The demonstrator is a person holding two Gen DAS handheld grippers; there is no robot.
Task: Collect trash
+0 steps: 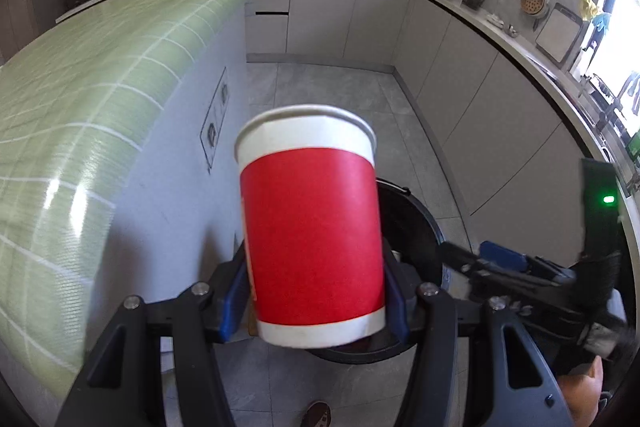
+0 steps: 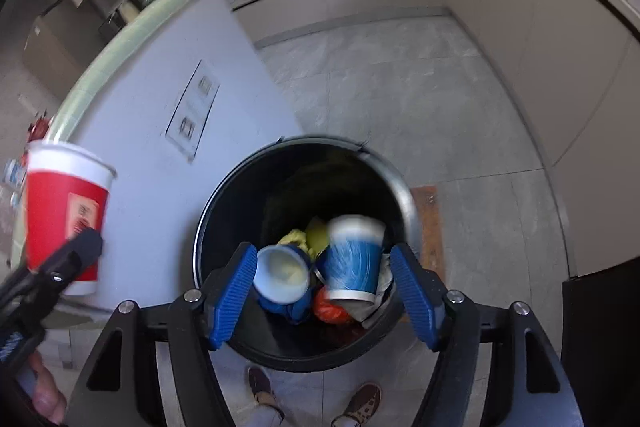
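Note:
My left gripper (image 1: 316,301) is shut on a red and white paper cup (image 1: 312,227), which it holds upright, its blue pads pressing both sides. In the right wrist view that red cup (image 2: 66,211) hangs at the far left, beside the bin. My right gripper (image 2: 326,293) stands open above the round black trash bin (image 2: 208,227). A blurred blue paper cup (image 2: 354,259) sits between its fingers, clear of both pads, over the bin's mouth. Inside lie another blue cup (image 2: 282,275), yellow scraps (image 2: 304,237) and an orange wrapper (image 2: 330,309).
A white island wall with sockets (image 2: 192,111) rises just left of the bin, topped by a green checked cloth (image 1: 80,107). Grey cabinets (image 1: 460,75) line the back and right. A brown mat (image 2: 426,223) lies right of the bin. The person's shoes (image 2: 264,391) stand in front of it.

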